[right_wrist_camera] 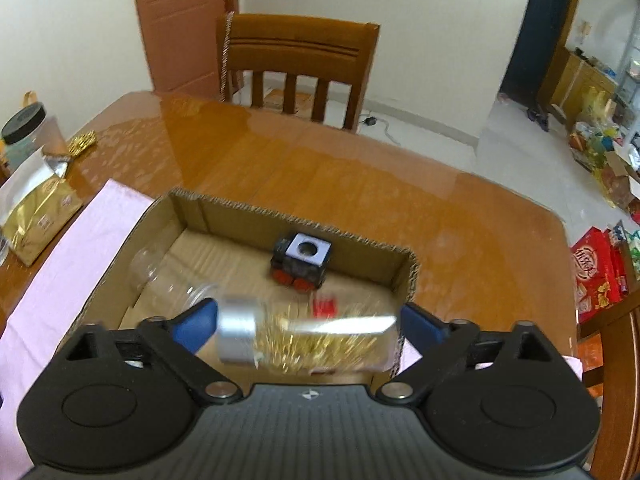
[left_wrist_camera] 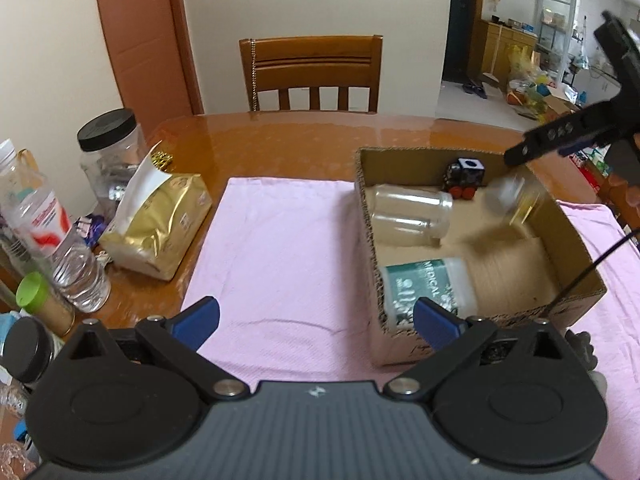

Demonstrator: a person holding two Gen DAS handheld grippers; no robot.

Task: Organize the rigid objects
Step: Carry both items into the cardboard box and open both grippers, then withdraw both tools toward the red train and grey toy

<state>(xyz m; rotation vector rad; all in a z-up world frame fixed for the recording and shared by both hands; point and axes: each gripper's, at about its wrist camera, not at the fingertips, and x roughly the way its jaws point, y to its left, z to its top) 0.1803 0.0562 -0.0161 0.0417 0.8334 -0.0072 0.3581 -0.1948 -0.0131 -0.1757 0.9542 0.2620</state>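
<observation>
An open cardboard box (left_wrist_camera: 370, 216) (right_wrist_camera: 410, 276) stands on a pink cloth (left_wrist_camera: 276, 264). In it lie a clear glass jar (left_wrist_camera: 408, 216) (right_wrist_camera: 160, 276), a black toy train (left_wrist_camera: 464, 178) (right_wrist_camera: 302, 262) and a green-labelled white bottle (left_wrist_camera: 424, 288). A blurred clear jar with a silver lid and gold contents (right_wrist_camera: 304, 336) (left_wrist_camera: 514, 198) is in mid-air over the box, between the spread fingers of my right gripper (right_wrist_camera: 308, 322), touching neither. My left gripper (left_wrist_camera: 316, 318) is open and empty above the cloth, at the box's near left corner.
On the table's left side stand a gold foil bag (left_wrist_camera: 160, 224) (right_wrist_camera: 36, 208), a black-lidded plastic jar (left_wrist_camera: 110, 152), a water bottle (left_wrist_camera: 56, 248) and a green-capped container (left_wrist_camera: 40, 304). A wooden chair (left_wrist_camera: 312, 72) stands behind the table. Red boxes (right_wrist_camera: 596, 272) sit on the floor at right.
</observation>
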